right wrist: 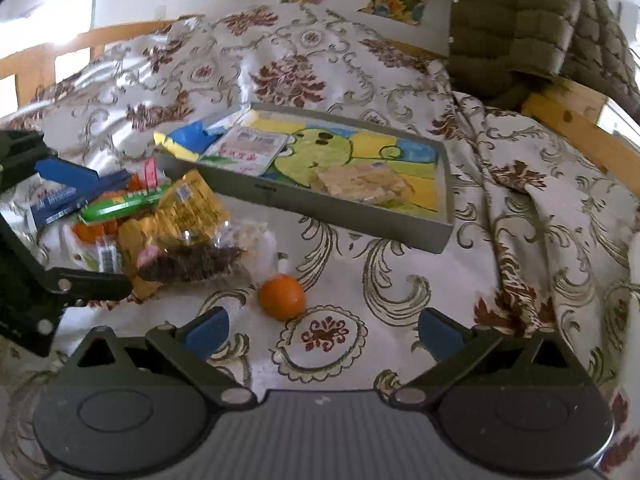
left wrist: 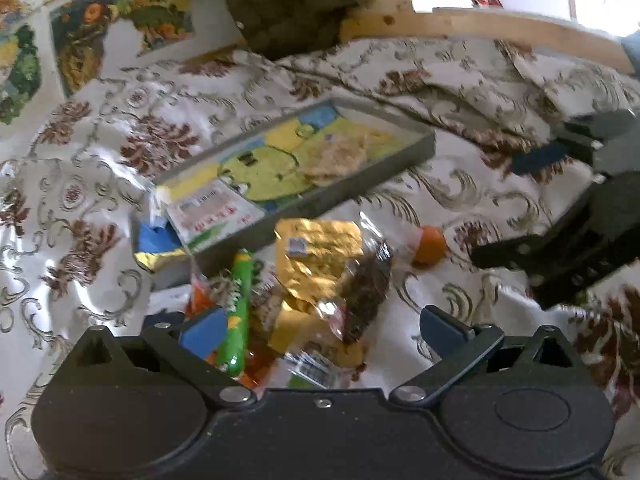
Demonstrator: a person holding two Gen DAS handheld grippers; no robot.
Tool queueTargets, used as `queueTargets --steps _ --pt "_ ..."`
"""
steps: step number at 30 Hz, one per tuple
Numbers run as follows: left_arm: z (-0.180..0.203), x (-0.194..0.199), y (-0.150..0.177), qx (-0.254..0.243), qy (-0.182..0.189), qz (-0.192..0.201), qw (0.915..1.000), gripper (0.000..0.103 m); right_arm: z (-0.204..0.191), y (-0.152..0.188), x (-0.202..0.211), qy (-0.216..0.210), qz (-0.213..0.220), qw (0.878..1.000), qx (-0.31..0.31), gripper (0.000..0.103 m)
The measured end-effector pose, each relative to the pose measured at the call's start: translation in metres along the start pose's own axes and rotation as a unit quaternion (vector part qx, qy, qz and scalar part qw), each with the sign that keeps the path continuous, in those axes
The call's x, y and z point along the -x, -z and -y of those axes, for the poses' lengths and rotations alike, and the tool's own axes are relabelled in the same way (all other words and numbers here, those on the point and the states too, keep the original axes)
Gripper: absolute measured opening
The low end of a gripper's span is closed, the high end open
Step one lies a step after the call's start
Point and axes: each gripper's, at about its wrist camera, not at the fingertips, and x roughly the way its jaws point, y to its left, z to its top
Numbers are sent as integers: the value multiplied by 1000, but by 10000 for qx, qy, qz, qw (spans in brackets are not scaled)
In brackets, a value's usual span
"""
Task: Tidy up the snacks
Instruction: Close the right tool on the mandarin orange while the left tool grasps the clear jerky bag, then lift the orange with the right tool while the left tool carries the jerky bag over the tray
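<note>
In the left wrist view, a floral bedspread (left wrist: 120, 160) is seen covering the surface, bounded by a wooden rail (left wrist: 500, 26), with pictures (left wrist: 100, 36) pinned on the wall. A grey tray (left wrist: 420, 152) with a painted bottom lies ahead; a heap of snacks (left wrist: 320, 268) is piled just before it. The left gripper (left wrist: 320, 332) is spread wide over the heap, nothing gripped. In the right wrist view, an orange (right wrist: 282, 296) is seen near the heap, and the right gripper (right wrist: 324, 332) is held wide open and empty behind it.
</note>
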Motion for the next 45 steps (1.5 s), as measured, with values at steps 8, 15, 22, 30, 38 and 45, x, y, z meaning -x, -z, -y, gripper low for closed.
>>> queueTargets --steps 8,15,22,30,38,45 --pt "-1 -15 6 40 320 -471 9984 99 -6 1 -27 -278 -182 9991 263 99" --pt "-12 -23 7 468 437 -658 9958 91 -9 0 -37 -406 -317 9984 223 84" --pt "-19 -24 8 742 524 -784 9928 66 -5 -1 -43 -424 -303 9986 95 72" --pt "-24 -22 7 1198 1016 -722 9849 42 -4 -2 -58 -491 -385 9980 -40 65" --pt "-10 -23 6 958 1296 -458 9859 34 -2 -4 -63 -588 -355 9976 -93 49" --pt "-2 -39 0 767 1229 -388 9887 18 -2 -6 -64 -583 -356 9976 -126 47"
